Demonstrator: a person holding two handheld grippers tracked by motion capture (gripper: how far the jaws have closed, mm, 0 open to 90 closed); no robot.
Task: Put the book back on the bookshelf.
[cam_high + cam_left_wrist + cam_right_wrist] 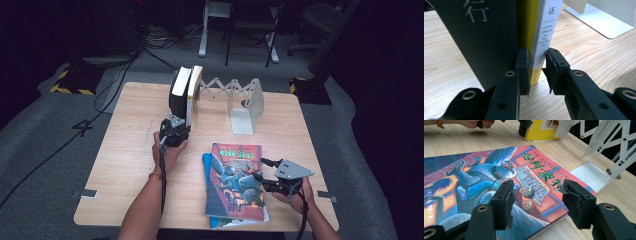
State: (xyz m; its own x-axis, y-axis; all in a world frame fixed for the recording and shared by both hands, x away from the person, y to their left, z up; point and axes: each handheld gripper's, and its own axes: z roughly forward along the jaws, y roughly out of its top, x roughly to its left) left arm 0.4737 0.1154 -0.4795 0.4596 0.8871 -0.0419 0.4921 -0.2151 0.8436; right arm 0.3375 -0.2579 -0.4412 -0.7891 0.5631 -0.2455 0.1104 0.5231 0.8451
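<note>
Dim room, grey carpet, wooden table [130,150], left gripper [537,67] clamping white-spined book [547,27], right gripper [537,200] parted over colourful book [474,185]

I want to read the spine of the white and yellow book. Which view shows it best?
The left gripper view: the white and yellow book stands close, its spine lettering sharp. The high view shows it small, upright beside a black book. The right gripper view catches its yellow foot.

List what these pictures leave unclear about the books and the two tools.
- Left tool: jaws straddle the yellow book's spine; one pad touches, the other looks slightly apart, so a grip is uncertain.
- Black book: its title is cut off by the left gripper view's top edge.
- Blue book: the colourful book covers its cover in the high view.
- Right tool: open above that cover; contact cannot be judged.
</note>
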